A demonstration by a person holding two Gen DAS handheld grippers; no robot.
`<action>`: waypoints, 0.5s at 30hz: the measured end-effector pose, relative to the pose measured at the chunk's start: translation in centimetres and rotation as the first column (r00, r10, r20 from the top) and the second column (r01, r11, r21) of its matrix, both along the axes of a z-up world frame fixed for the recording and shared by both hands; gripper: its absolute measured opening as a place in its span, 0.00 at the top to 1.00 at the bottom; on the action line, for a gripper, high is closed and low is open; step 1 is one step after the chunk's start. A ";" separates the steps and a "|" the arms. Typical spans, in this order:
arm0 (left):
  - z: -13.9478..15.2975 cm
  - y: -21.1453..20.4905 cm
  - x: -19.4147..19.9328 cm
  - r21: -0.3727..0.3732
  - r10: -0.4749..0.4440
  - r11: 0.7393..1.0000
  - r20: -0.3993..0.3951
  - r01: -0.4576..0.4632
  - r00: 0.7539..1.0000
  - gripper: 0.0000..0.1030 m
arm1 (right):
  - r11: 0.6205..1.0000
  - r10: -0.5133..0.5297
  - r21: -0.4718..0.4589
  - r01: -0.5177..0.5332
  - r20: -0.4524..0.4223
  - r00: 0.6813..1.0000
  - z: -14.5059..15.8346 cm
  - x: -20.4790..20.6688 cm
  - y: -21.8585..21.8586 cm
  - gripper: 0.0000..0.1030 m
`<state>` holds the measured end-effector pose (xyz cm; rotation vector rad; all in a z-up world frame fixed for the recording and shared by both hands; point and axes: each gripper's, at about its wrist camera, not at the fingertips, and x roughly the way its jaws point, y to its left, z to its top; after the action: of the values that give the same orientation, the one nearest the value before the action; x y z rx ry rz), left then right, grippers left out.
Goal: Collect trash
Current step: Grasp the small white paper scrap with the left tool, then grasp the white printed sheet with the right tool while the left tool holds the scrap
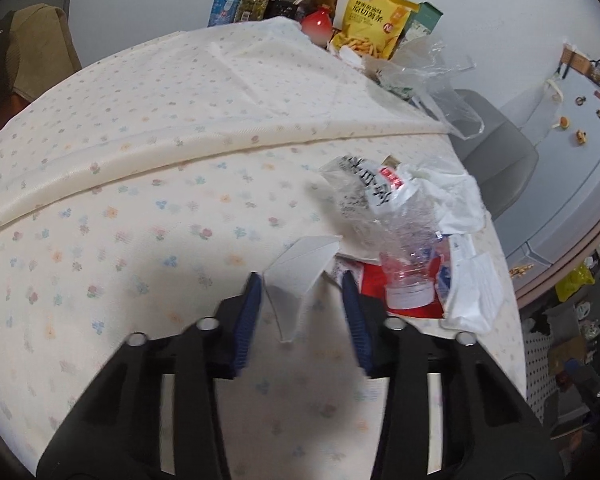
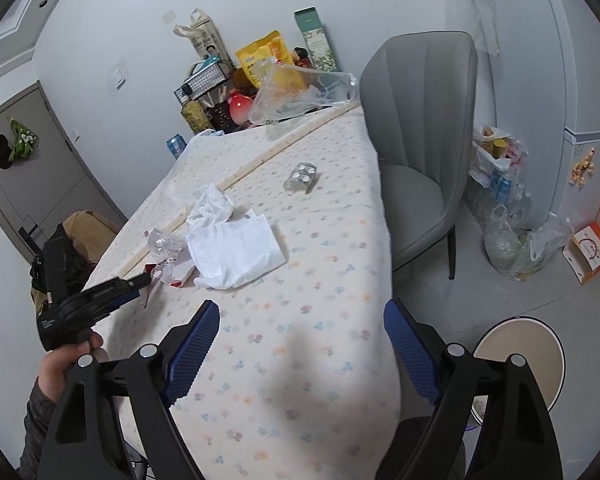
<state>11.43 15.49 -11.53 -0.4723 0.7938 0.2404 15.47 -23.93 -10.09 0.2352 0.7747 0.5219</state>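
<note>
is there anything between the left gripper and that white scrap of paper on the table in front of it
Nothing visible. The left gripper is open and the white paper scrap already lies between its fingertips on the tablecloth. The crushed plastic bottle sits just to the right, beside the path, not in it.

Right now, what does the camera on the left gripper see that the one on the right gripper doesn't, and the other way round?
Only the left wrist view shows the white paper scrap between the left gripper's open fingers. Only the right wrist view shows the blister pack, the round bin on the floor, and the open right gripper. Both show the crushed plastic bottle, white tissues and grey chair.
</note>
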 end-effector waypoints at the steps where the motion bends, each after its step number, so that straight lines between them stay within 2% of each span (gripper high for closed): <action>1: -0.3 0.2 0.1 0.000 0.007 1.000 -0.014 -0.007 1.000 0.81 | 1.000 0.009 -0.002 -0.009 0.002 1.000 0.1 0.1 0.4 0.20; 2: -0.3 0.3 0.0 0.010 0.019 1.000 -0.016 -0.018 1.000 0.90 | 1.000 0.019 -0.003 -0.019 0.003 1.000 0.1 0.2 0.8 0.20; 3: -0.3 0.3 0.0 0.013 0.021 1.000 -0.021 -0.021 1.000 0.94 | 1.000 0.027 -0.004 -0.027 0.004 1.000 0.1 0.3 1.3 0.20; 15: 2.5 1.1 -2.6 0.022 0.054 0.998 0.049 -0.055 0.997 0.95 | 0.993 0.105 -0.053 -0.107 -0.047 0.993 -1.5 4.6 7.4 0.25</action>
<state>8.86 16.54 -9.06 -0.4768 0.7304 0.2879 20.06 -16.52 -11.55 0.1546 0.8467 0.5963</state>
